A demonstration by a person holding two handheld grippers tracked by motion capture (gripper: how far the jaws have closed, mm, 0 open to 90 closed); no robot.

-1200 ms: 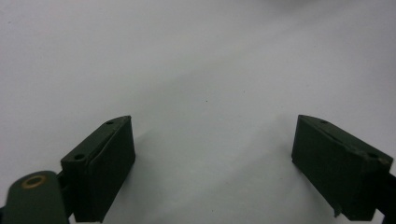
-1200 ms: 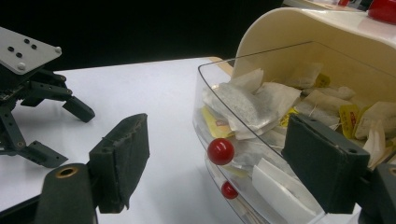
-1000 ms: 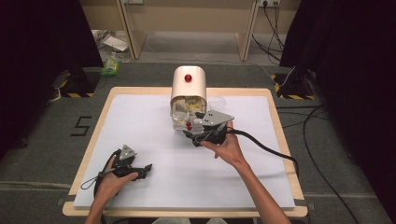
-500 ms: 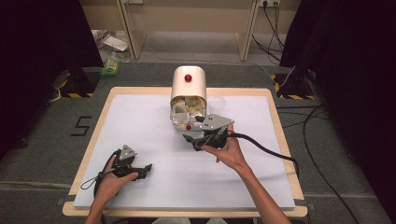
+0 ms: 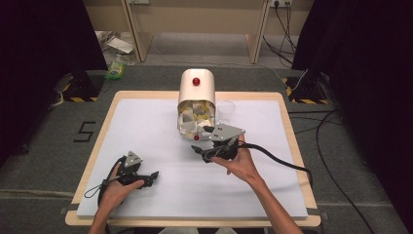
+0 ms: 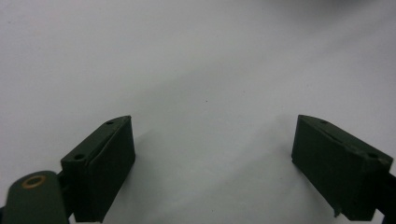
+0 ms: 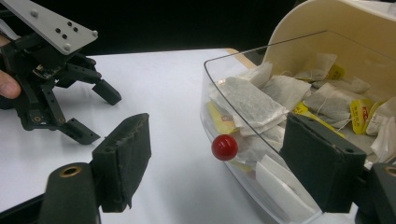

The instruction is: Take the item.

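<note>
A cream dispenser (image 5: 196,90) with a red button on top stands at the back middle of the white mat (image 5: 146,126). Its clear front bin (image 7: 261,154) is tilted open and holds several tea bags (image 7: 254,100). A red knob (image 7: 224,147) sticks out from the bin's front wall. My right gripper (image 5: 202,141) is open just in front of the bin, and the red knob (image 5: 196,138) sits ahead of the gap between its jaws, untouched. My left gripper (image 5: 148,176) rests open on the mat at the near left, with nothing between its fingers (image 6: 105,163).
A clear glass cup (image 5: 227,108) stands right of the dispenser. The right gripper's cable (image 5: 277,158) trails across the mat to the right. In the right gripper view, the left gripper (image 7: 95,112) is off to the left, well apart. Floor cables lie beyond the table's right edge.
My right gripper has drifted slightly toward the near edge in front of the bin. The left gripper has stayed put.
</note>
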